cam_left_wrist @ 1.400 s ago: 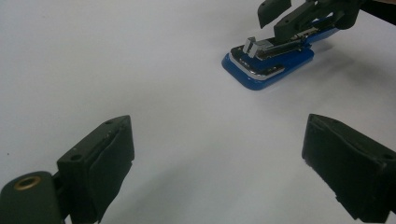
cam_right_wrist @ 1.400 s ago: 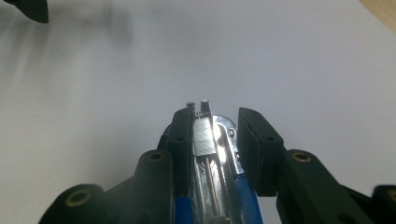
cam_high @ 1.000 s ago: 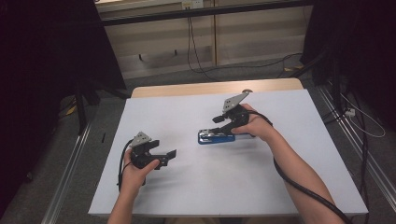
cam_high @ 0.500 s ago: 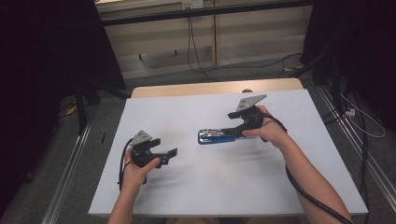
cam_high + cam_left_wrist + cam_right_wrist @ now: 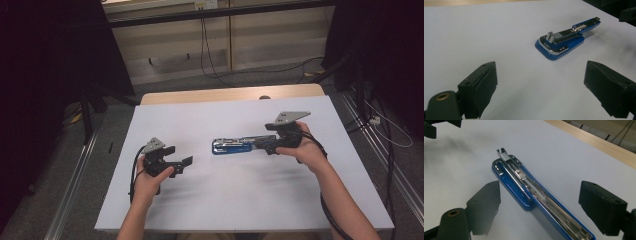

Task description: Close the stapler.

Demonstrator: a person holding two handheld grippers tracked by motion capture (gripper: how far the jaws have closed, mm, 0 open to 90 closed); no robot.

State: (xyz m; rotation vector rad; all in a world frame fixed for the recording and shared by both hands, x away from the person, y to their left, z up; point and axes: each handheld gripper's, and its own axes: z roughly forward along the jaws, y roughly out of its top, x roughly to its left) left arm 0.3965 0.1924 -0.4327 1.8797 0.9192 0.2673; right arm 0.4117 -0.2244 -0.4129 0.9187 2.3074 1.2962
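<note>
A blue stapler [image 5: 235, 146] lies flat on the white table cover [image 5: 225, 205], its metal staple channel showing on top. My right gripper [image 5: 267, 144] sits at the stapler's right end. Its jaws have just been opening and stand wide, with the stapler [image 5: 524, 182] running between them and touching neither pad. The right gripper [image 5: 540, 192] holds nothing. My left gripper [image 5: 179, 155] rests open a short way left of the stapler and points at it. From the left gripper [image 5: 541, 75], the stapler [image 5: 564, 41] lies ahead and slightly to the right.
A wooden table edge [image 5: 225, 94] runs along the far side of the white cover. Beyond it are cables on the floor [image 5: 215, 70] and dark stands at both sides. The near half of the cover is bare.
My right gripper has slid to the right along the stapler and its jaws have spread apart. The stapler stays on the cover. My left gripper has not moved.
</note>
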